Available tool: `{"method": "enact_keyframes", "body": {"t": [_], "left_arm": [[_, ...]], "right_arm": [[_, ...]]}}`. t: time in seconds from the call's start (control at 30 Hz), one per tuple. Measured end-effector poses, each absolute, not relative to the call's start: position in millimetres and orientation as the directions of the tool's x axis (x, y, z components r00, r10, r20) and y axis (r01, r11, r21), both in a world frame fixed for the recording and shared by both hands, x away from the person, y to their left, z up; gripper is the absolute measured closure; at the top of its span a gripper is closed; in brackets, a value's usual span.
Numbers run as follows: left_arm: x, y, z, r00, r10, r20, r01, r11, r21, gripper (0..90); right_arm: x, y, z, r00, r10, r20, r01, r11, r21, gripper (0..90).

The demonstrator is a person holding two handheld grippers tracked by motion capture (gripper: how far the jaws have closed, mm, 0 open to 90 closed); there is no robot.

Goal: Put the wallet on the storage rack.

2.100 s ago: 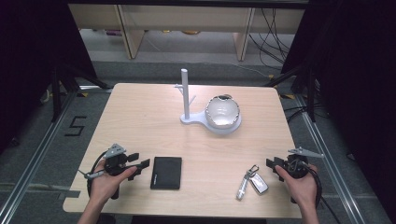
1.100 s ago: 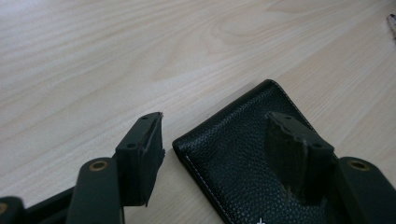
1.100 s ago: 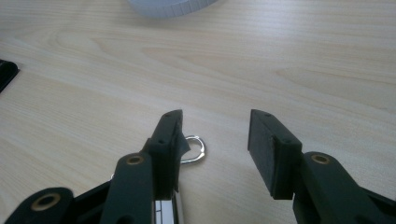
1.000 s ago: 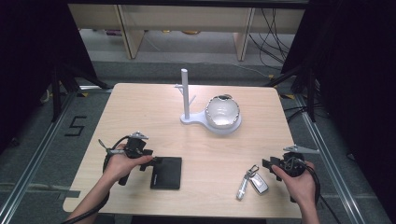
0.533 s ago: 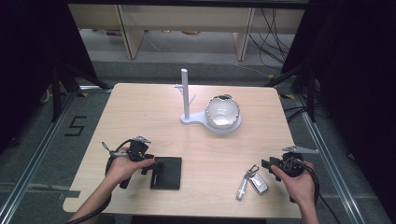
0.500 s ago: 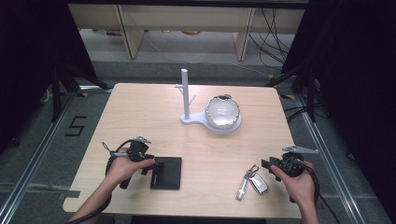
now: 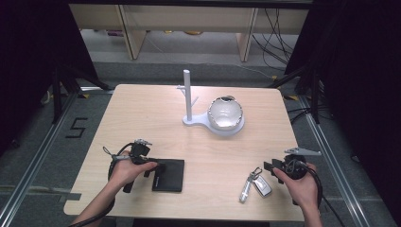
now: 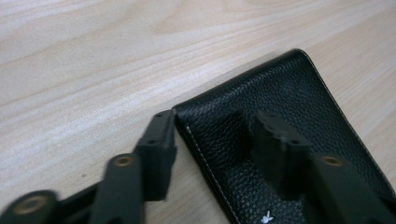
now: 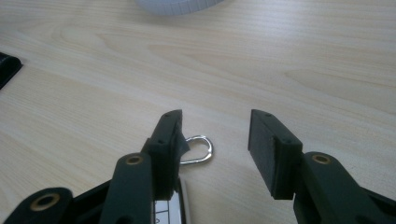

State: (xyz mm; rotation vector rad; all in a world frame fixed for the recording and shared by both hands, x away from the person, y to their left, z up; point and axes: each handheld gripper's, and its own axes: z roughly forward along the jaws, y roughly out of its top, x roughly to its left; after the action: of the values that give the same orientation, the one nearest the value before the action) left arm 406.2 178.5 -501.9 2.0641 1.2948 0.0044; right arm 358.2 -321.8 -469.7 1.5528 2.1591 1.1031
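A black leather wallet [image 7: 170,175] lies flat near the table's front left. My left gripper [image 7: 158,169] is down at the wallet's near left corner. In the left gripper view [image 8: 215,135] one jaw stands on the wood just outside the wallet [image 8: 299,107] edge and the other rests on top of the leather. Its jaws have just been closing, with the stitched edge between them and a gap still showing. My right gripper [image 7: 270,168] stands open at the front right, beside a key fob [image 7: 261,186] with a metal ring [image 9: 198,150] by its left jaw.
A white stand with an upright post [image 7: 187,94] carries a pale bowl [image 7: 225,113] at the table's far middle. A silvery key [image 7: 246,190] lies beside the fob. The wooden table [image 7: 142,118] ends close in front of both hands.
The left hand has shifted right from beside the wallet onto its left edge, and its jaws stand narrower. The right hand has not moved.
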Motion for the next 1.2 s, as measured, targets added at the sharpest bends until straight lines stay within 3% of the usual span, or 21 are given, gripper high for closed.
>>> {"method": "enact_keyframes", "body": {"t": [0.2, 0.27, 0.3, 0.77, 1.0, 1.17, 1.2], "left_arm": [[404.8, 181.8, -503.3, 0.471, 0.808, -0.355, 0.801, -0.224, 0.555, 65.6], [404.2, 183.2, -502.4, 0.487, 0.804, -0.342, 0.786, -0.232, 0.573, 70.7], [403.5, 183.7, -501.9, 0.494, 0.804, -0.331, 0.778, -0.239, 0.581, 78.1], [390.6, 185.2, -494.8, 0.579, 0.763, -0.288, 0.669, -0.243, 0.702, 83.8], [376.1, 181.5, -477.2, 0.678, 0.692, -0.249, 0.531, -0.226, 0.817, 84.0], [368.6, 177.2, -461.9, 0.711, 0.663, -0.235, 0.47, -0.198, 0.86, 84.6], [367.7, 175.8, -458.6, 0.715, 0.66, -0.23, 0.463, -0.199, 0.864, 84.8]], "right_arm": [[356.9, -321.7, -466.6, -0.379, 0.906, 0.19, 0.698, 0.145, 0.702, 55.7], [356.5, -321.8, -466.4, -0.377, 0.907, 0.189, 0.698, 0.143, 0.702, 55.7], [356.2, -322.0, -466.7, -0.376, 0.904, 0.202, 0.705, 0.138, 0.696, 55.7], [355.2, -316.1, -464.7, -0.367, 0.903, 0.221, 0.717, 0.123, 0.687, 55.7], [362.3, -301.1, -449.6, -0.494, 0.84, 0.225, 0.666, 0.199, 0.719, 56.5], [366.6, -278.1, -432.5, -0.571, 0.783, 0.247, 0.672, 0.273, 0.688, 56.6], [371.6, -273.8, -430.4, -0.632, 0.741, 0.228, 0.635, 0.325, 0.701, 56.5]]}}
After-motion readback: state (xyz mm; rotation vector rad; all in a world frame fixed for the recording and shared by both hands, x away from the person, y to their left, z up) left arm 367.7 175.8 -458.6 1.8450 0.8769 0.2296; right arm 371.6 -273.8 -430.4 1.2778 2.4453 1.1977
